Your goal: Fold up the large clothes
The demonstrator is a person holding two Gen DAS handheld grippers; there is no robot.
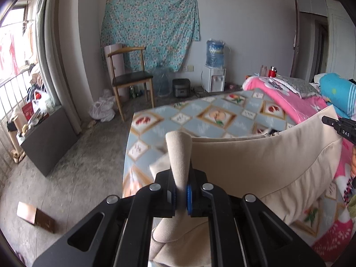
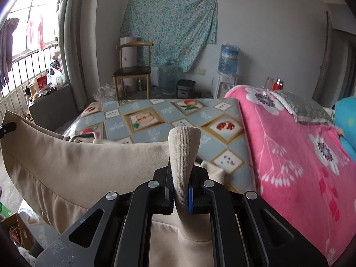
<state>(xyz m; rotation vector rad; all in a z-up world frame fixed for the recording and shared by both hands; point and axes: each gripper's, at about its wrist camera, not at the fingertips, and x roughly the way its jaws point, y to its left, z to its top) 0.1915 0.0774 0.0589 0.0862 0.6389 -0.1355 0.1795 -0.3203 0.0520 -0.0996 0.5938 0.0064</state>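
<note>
The beige garment (image 1: 267,162) is held up above the bed (image 1: 200,120), stretched between the two tools, so the step in hand looks like the lift-and-spread that comes ahead of a fold, with no crease laid down yet as far as these views show. The left hand-held gripper (image 1: 180,198) is pressed together on a ribbed tab of the cloth, which pokes up between its fingers like a stub; the right hand-held gripper (image 2: 180,197) pinches a matching ribbed tab in the same way (cuffs or hem corners, most likely, though which I cannot tell). Each tool's tip shows at the edge of the other's view, at the far end of the taut top edge. The garment's long axis runs side to side from one grip to the other, roughly level with a shallow sag in the middle, and the body of the cloth hangs down from that edge toward the bed's near side. Its lower part is hidden below both cameras, so whether it touches the patterned bedcover (image 2: 155,115) is unclear. The next move probably calls for carrying both grips forward together and lowering the cloth flat onto the open patterned area, keeping clear of the pink blanket (image 2: 289,146) piled on the right, with even tension so the edge does not twist.
</note>
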